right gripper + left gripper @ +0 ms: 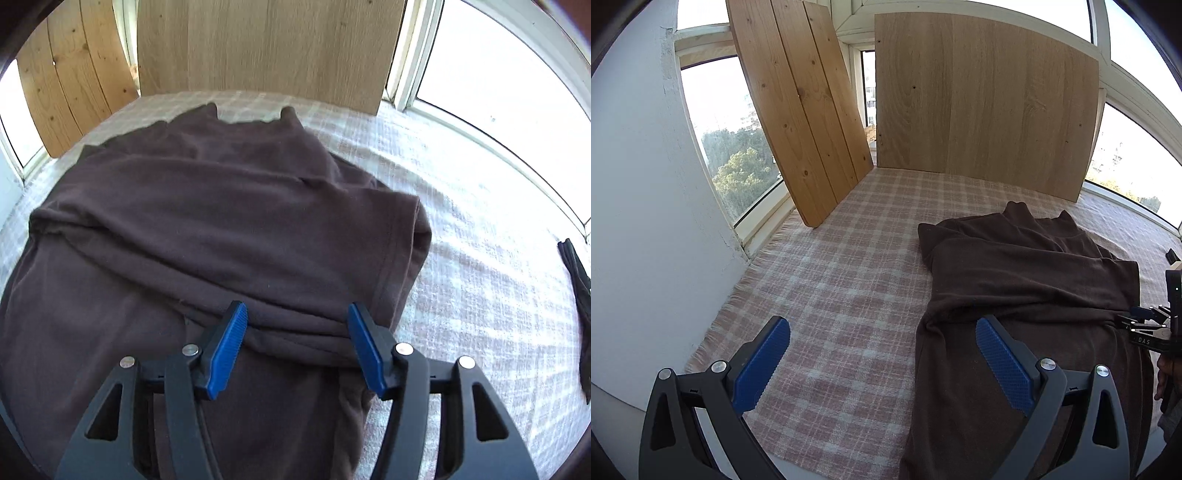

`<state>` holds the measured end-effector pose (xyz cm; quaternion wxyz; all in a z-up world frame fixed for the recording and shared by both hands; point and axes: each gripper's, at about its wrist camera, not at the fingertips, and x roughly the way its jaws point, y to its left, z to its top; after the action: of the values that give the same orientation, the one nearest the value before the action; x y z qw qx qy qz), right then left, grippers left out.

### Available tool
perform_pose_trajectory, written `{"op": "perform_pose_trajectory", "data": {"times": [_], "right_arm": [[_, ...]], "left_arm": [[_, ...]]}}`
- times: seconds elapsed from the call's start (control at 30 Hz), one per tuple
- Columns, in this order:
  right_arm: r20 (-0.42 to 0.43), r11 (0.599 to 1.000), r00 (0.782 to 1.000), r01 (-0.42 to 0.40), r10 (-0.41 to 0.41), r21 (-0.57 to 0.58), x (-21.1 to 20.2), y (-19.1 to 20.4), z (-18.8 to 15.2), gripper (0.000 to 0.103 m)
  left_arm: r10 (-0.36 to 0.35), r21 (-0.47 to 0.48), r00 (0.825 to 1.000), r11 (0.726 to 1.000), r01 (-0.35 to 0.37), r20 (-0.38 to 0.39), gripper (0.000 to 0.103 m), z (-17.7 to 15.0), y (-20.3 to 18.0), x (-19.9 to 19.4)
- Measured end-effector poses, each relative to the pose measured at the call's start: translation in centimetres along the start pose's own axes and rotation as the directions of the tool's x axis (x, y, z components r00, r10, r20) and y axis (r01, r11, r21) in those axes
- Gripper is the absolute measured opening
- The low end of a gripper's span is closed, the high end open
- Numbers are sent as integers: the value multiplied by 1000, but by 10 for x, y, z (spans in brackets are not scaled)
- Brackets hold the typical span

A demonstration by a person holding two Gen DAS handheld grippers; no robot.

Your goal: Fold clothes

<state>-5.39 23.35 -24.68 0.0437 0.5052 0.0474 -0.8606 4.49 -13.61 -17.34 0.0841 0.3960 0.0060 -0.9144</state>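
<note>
Lying on a fringed plaid blanket [849,266], a soft brown shirt [221,206] bunches between the right gripper [297,345] — pads apart, not pinching; left gripper [882,363] gapes empty.

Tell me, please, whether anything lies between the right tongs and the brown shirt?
Nothing visible does. The right tongs hang open directly over the brown shirt, with only a folded ridge of the shirt itself between the pads.
</note>
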Motion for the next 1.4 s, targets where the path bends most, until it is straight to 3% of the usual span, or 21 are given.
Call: {"op": "perform_pose_trajectory", "data": {"times": [0.13,0.27,0.37,0.5,0.6,0.7,0.93,1.13,1.4], "right_arm": [[50,999,998,-46,48,-26,-11,-6,-5,57],[122,997,989,-79,81,-26,-51,-1,-29,57],[152,999,987,-40,42,-16,-88,0,-64,57],[149,994,987,42,-56,97,-129,0,-130,57],[152,977,978,113,-141,179,-160,11,-187,57],[152,960,976,115,-157,254,-183,31,-239,57],[109,933,975,151,-196,325,-199,64,-295,57],[99,948,980,139,-173,287,-181,78,-324,57],[151,954,984,44,-92,297,-152,72,-343,57]], "left_arm": [[95,-28,995,995,-96,-30,102,-39,16,-28],[143,-29,987,989,-145,-79,102,-79,31,-50],[110,13,993,994,-110,-51,102,-93,33,-56],[25,88,1000,996,-24,-8,102,-114,33,-56],[-29,131,1000,991,29,0,102,-142,43,-57],[-55,146,998,988,57,-18,102,-176,62,-66],[-95,202,994,974,104,-52,102,-228,96,-74],[-140,167,983,973,158,-115,102,-268,107,-46],[-167,200,979,962,188,-115,102,-277,96,-29]]}}
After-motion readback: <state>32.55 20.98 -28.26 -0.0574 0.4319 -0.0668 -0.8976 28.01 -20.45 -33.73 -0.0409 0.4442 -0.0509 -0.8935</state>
